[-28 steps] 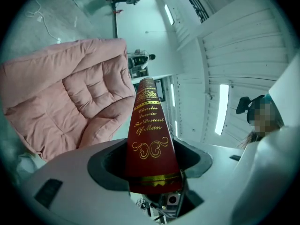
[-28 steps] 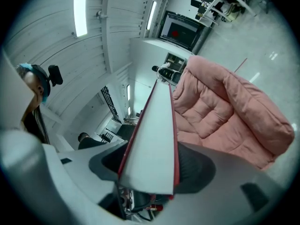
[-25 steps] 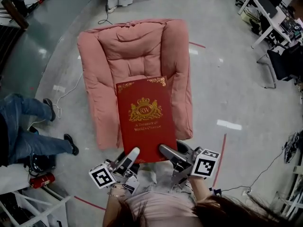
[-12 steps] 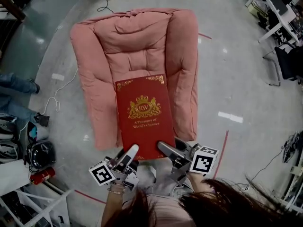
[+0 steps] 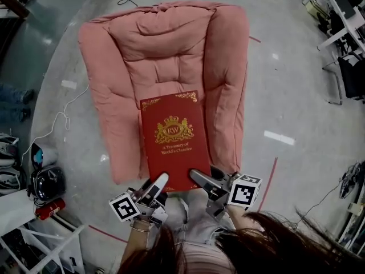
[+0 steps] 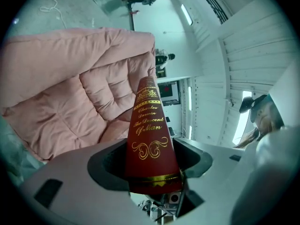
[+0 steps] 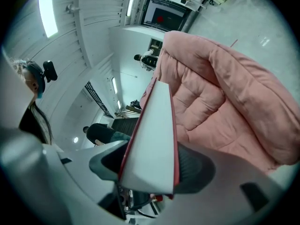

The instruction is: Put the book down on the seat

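I'm clamping my left gripper (image 5: 159, 182) on the red book (image 5: 174, 137) at its spine, and my right gripper (image 5: 198, 179) on its page edge. I'm holding it over the pink seat (image 5: 142, 67). Setting down and releasing look undone.

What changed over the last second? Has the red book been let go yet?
Not yet. The red book has been carried lower, toward the pink armchair, which now fills more of the head view. The left gripper and right gripper still clamp the book's near end, as before.
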Motion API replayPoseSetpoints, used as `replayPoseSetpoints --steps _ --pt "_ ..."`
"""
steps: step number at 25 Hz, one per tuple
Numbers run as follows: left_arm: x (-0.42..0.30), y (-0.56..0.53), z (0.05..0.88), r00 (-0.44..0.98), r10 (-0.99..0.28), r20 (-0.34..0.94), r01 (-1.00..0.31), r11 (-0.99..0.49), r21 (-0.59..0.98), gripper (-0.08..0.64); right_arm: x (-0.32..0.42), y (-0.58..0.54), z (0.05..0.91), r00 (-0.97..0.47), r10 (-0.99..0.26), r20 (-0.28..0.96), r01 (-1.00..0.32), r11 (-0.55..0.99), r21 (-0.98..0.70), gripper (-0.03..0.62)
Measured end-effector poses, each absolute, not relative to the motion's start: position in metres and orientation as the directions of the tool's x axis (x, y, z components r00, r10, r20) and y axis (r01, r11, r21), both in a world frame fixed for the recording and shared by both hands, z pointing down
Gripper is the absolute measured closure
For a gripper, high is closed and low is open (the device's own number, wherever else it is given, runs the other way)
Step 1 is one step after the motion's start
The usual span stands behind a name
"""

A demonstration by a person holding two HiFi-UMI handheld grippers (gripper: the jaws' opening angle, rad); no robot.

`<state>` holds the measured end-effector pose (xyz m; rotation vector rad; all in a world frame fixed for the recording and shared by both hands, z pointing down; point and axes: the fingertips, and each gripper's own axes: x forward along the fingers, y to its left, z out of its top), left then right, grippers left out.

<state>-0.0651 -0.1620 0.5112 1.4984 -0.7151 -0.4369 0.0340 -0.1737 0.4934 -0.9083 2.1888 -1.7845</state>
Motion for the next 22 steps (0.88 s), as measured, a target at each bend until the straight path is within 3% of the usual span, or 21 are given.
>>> replayPoseSetpoints --steps 22 --pt "-0.064 -0.181 0.592 0.696 -0.683 0.223 -0.185 0.13 0.974 0.27 0.033 -0.195 0.577 -0.807 -0.513 0.292 -0.348 0.013 -0.938 0.29"
